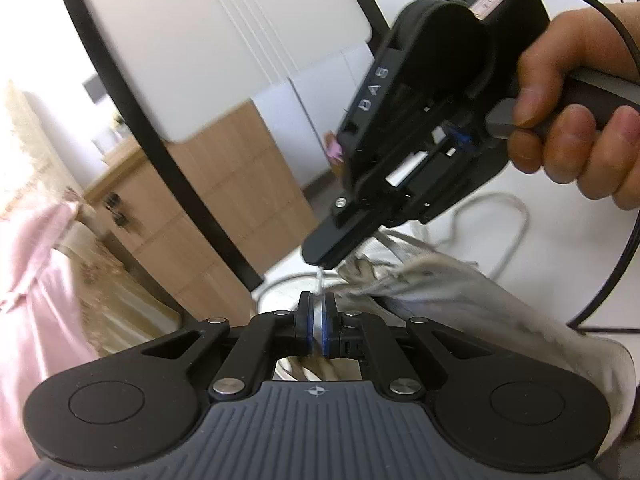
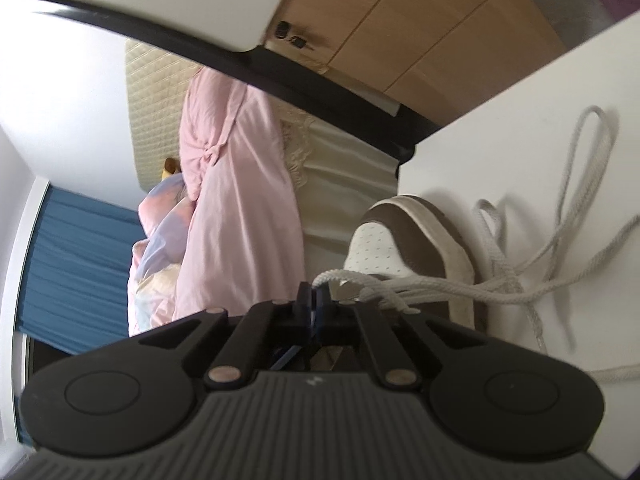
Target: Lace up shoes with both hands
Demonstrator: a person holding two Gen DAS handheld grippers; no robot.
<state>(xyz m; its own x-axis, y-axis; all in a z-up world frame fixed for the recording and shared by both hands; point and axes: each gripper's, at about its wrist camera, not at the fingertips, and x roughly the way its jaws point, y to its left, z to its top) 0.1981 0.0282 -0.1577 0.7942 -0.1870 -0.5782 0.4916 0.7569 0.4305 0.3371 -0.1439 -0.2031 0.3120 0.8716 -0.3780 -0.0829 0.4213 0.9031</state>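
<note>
1. The left gripper [image 1: 318, 300] has its jaws drawn nearly together, and a pale strip of lace [image 1: 319, 280] stands between the blue pads, pinched there
2. The right gripper [image 2: 314, 292] is closed too; in its own view a loop of the same grey-white lace [image 2: 420, 288] runs up to the fingertips, though whether the pads actually clamp it I cannot tell (the tips hide that spot)
3. Seen from the left wrist, the right gripper comes in from the upper right, carried by a hand [image 1: 576, 120] wrapped round its handle, its nose down just above the left pads
4. The shoe [image 2: 404, 248], white with brown trim and a perforated toe panel, lies on the white table [image 2: 500, 92] just beyond the right gripper, toe pointing away
5. Loose lace loops and trails over the table to the right of the shoe, crossing itself in several places
6. Past the table edge hang a pink garment [image 2: 236, 208] and a blue curtain [image 2: 80, 264], with wooden cabinets [image 2: 432, 32] beyond
</note>
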